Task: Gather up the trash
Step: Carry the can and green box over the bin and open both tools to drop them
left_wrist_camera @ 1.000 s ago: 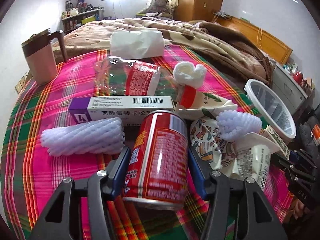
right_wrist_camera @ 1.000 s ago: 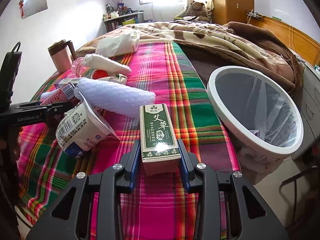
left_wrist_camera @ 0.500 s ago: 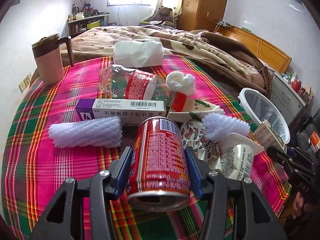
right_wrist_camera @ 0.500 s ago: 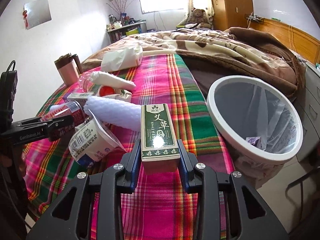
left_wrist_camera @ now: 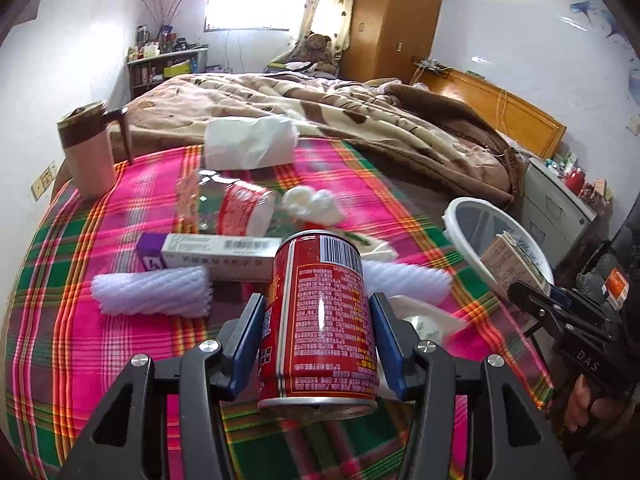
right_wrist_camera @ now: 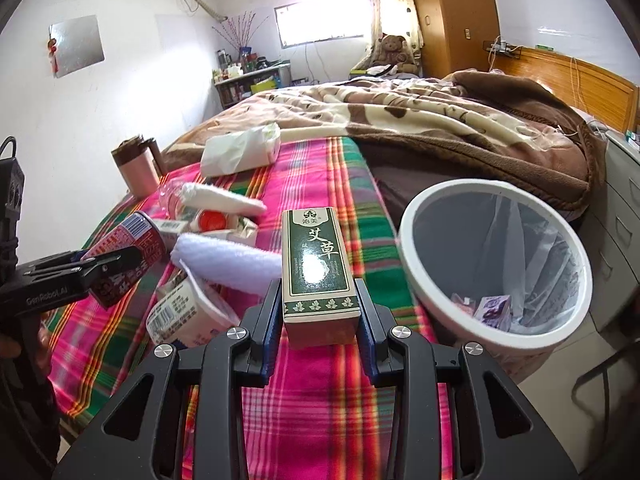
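Lifted higher, left claw (left_wrist_camera: 318, 330) grips red can (left_wrist_camera: 320, 316); right claw (right_wrist_camera: 319, 314) clamps "艾草" box (right_wrist_camera: 316, 268).

Yogurt cup (left_wrist_camera: 420, 320) mostly hidden behind can (left_wrist_camera: 320, 320).

Two wrist cameras, low over the plaid blanket (left_wrist_camera: 80, 340)

Each looked forward along its fingers toward the window; both shared the littered blanket and white bin (right_wrist_camera: 416, 248), and each saw the other gripper.
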`<state>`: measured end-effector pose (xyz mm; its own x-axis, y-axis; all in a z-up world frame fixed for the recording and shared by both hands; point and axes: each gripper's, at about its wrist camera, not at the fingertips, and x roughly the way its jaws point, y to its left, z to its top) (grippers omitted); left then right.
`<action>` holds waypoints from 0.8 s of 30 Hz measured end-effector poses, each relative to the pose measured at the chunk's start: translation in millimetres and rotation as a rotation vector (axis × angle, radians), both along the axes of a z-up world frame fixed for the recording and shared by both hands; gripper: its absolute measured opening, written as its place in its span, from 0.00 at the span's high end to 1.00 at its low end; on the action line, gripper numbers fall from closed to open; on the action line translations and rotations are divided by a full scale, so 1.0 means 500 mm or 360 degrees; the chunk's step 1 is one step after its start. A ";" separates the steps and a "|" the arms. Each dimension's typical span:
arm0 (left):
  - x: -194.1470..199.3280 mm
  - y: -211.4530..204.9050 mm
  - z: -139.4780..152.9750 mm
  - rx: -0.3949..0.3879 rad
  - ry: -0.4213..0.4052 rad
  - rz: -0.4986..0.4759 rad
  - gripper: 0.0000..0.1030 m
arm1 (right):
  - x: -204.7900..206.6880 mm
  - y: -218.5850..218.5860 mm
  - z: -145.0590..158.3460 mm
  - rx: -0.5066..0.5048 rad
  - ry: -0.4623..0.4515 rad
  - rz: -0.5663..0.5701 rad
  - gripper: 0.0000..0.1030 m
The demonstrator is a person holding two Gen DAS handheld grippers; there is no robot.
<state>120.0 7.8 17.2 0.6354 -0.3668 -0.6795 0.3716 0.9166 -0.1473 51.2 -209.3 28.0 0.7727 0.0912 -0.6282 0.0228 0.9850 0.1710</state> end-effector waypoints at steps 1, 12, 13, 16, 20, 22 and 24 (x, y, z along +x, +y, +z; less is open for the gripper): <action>-0.001 -0.008 0.004 -0.0004 -0.0008 -0.0008 0.47 | 0.000 -0.007 0.003 -0.0001 -0.0007 -0.0010 0.67; -0.002 -0.107 0.036 -0.0034 -0.0053 -0.0114 0.47 | -0.004 -0.077 0.025 -0.0005 -0.0045 -0.0108 0.67; -0.002 -0.118 0.036 -0.0041 -0.0052 -0.0128 0.47 | -0.003 -0.082 0.026 -0.0004 -0.0043 -0.0115 0.67; -0.001 -0.149 0.039 -0.0044 -0.0054 -0.0168 0.47 | -0.004 -0.101 0.028 -0.0006 -0.0044 -0.0143 0.67; 0.002 -0.192 0.043 -0.0052 -0.0058 -0.0204 0.47 | -0.005 -0.128 0.032 -0.0006 -0.0049 -0.0178 0.67; 0.002 -0.216 0.046 -0.0055 -0.0065 -0.0230 0.47 | -0.004 -0.142 0.034 -0.0009 -0.0051 -0.0197 0.67; -0.001 -0.237 0.048 -0.0043 -0.0078 -0.0251 0.47 | -0.004 -0.154 0.035 -0.0010 -0.0056 -0.0212 0.67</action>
<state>119.3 -110.9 41.0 0.6007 -0.4825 -0.6374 0.5180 0.8423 -0.1494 49.3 -286.2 45.8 0.7992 -0.0176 -0.6008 0.1478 0.9746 0.1681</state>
